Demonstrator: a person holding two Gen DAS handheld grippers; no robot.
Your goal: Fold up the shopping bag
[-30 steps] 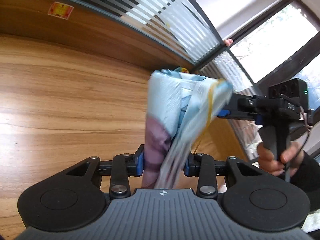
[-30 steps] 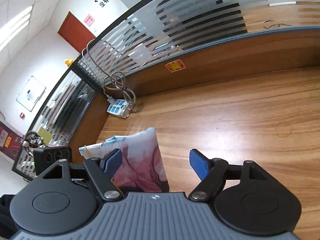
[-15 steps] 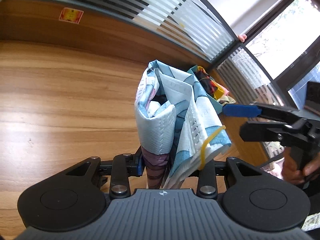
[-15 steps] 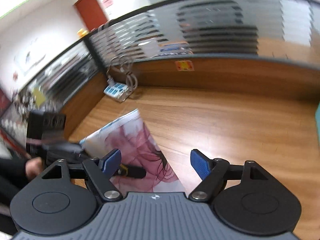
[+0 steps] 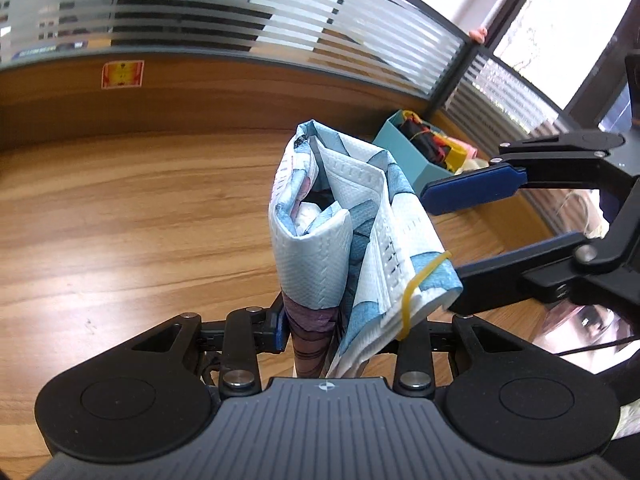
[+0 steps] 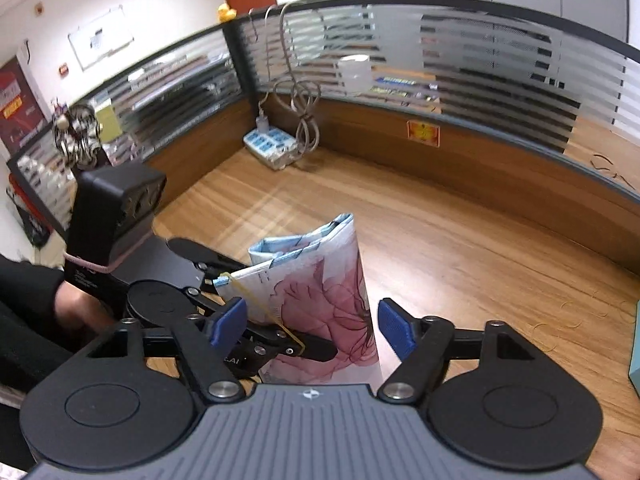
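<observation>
The folded shopping bag (image 5: 320,240), pale blue and white with a pink print, stands upright over the wooden table (image 5: 120,220). My left gripper (image 5: 340,332) is shut on its lower end. A yellow rubber band (image 5: 416,292) loops round the bag's lower right corner. My right gripper (image 6: 312,322) comes in from the right, and its blue pads (image 6: 228,320) straddle the bag (image 6: 320,292) without pressing it. Its jaws are closing. In the left wrist view one blue pad (image 5: 472,192) lies above that corner and the other finger below it.
A teal box (image 5: 412,156) of colourful items stands at the table's back right. A white power strip (image 6: 272,146) with coiled cables sits in the far corner. Striped glass partitions ring the table. A sleeved hand (image 6: 72,308) holds the left gripper.
The right gripper has rolled and come closer, so the bag now stands between its pads, and its jaws have narrowed slightly. The left gripper keeps its hold while the bag turns more upright.
</observation>
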